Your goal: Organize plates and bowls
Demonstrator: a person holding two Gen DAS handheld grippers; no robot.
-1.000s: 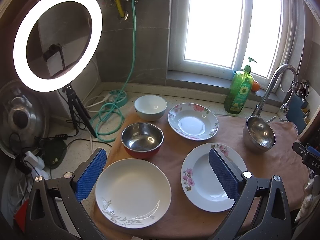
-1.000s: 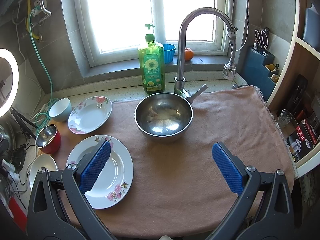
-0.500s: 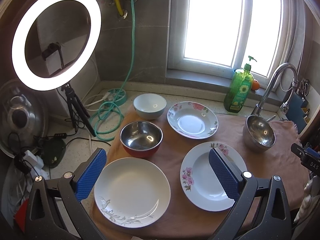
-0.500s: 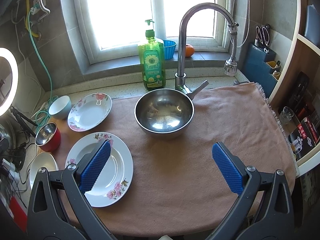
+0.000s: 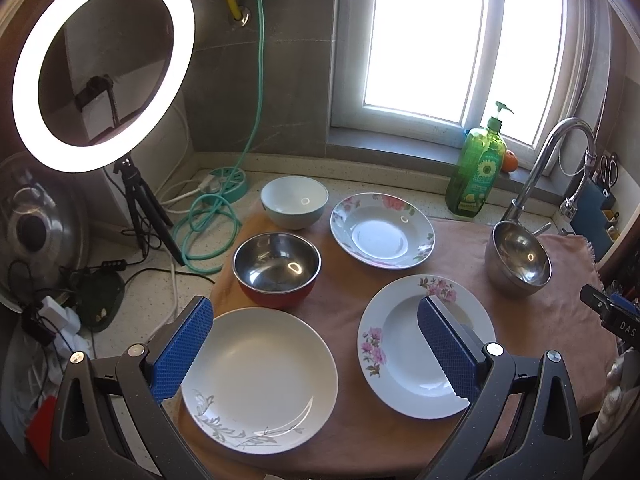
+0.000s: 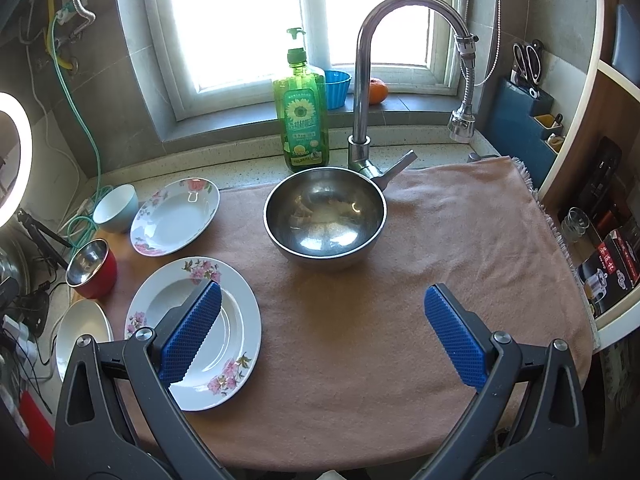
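On the brown cloth (image 5: 460, 248) lie a white plate with a grey leaf print (image 5: 260, 376), a near floral plate (image 5: 404, 344), a far floral plate (image 5: 382, 230), a red-sided steel bowl (image 5: 277, 268), a pale blue bowl (image 5: 294, 202) and a large steel bowl (image 5: 518, 258). My left gripper (image 5: 316, 348) is open and empty above the leaf plate. My right gripper (image 6: 324, 332) is open and empty over the cloth (image 6: 440, 240), in front of the large steel bowl (image 6: 325, 218); its left finger overlaps the near floral plate (image 6: 236, 320).
A green soap bottle (image 6: 301, 120) and a tap (image 6: 384, 80) stand behind the large bowl. A ring light (image 5: 100, 68) on a tripod, a green hose (image 5: 208, 220) and cables are at the left. Shelves with boxes (image 6: 608, 264) are at the right.
Both grippers have shifted slightly; the views have drifted a little, the right one closer to the large steel bowl. Both stay open and empty. No dish has moved.
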